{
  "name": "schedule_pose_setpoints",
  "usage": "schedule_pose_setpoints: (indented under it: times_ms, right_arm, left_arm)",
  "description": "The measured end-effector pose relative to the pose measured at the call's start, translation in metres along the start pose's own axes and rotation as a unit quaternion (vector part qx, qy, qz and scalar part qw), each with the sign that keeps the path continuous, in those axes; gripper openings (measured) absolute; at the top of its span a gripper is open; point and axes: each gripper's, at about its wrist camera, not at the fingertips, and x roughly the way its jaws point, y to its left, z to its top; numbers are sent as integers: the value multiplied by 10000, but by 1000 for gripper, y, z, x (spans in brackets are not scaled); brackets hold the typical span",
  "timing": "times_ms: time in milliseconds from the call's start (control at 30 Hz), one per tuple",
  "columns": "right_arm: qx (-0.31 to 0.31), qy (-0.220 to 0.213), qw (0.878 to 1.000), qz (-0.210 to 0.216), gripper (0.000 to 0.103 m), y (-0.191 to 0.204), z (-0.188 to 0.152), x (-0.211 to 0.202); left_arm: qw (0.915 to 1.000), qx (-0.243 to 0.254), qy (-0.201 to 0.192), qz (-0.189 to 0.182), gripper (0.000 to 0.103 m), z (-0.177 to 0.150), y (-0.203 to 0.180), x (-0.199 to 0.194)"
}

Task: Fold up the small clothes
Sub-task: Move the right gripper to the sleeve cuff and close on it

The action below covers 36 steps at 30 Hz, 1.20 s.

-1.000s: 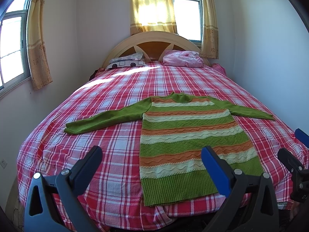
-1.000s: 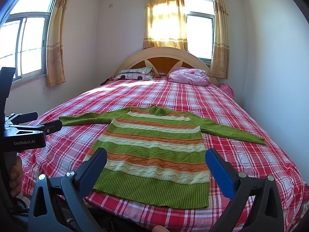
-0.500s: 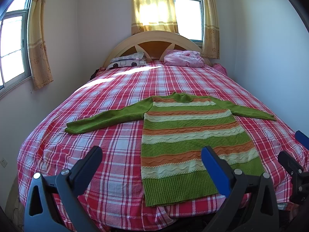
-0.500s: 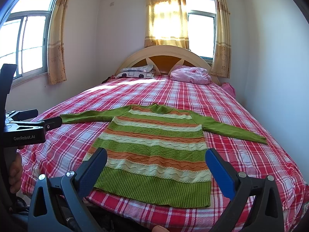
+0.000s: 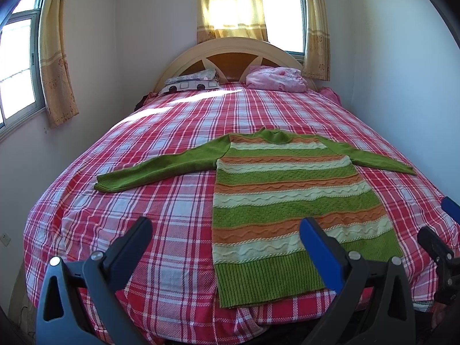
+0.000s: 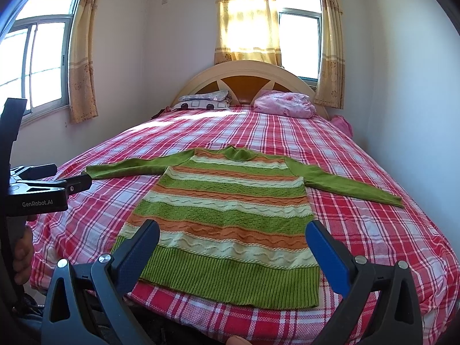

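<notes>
A green, orange and cream striped sweater (image 5: 290,198) (image 6: 227,215) lies flat on the bed, front up, both green sleeves spread out sideways and its ribbed hem toward me. My left gripper (image 5: 225,230) hovers open above the foot of the bed, over the plaid sheet just left of the sweater's lower part. Wide open too, my right gripper (image 6: 233,235) hangs above the hem. Neither one touches the fabric. The left gripper's body (image 6: 43,192) shows at the left edge of the right wrist view, held by a hand (image 6: 21,256).
The bed is covered by a red, white and blue plaid sheet (image 5: 161,178). At the headboard (image 6: 250,72) lie a patterned pillow (image 6: 204,102) and a pink bundle (image 6: 284,103). A wall runs close along the bed's right side; curtained windows are behind and left.
Both grippers have drifted slightly, so the sweater sits a touch lower and more to the right in the views. The jaws stay wide open and the sweater has not moved.
</notes>
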Motion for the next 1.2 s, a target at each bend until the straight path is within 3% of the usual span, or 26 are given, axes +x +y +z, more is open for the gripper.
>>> schedule_pose_setpoints:
  times_ms: [133,533,700,933,1200]
  right_arm:
    - [167,124,9997,145,102,-14,-5,21]
    - [706,562,9954,-331,102,-86,-4,106]
    - [1132,729,9887,-657,102,-137,-4,141]
    - [1973,920,9696,-1120,102,-230,-6,171]
    - [3170,1059,9268,-1712,100,-357,-13,191]
  left_arm:
    - [9998,169,132,63,103,-2,-4,18]
    - [9967,335,674,319,103,9,-8,96]
    - [9972,364,516,406,103,25,-15,127]
    - [9973,328,446,485,103,44,-29,182]
    - [9957,198,604,676,103,58,-38,242]
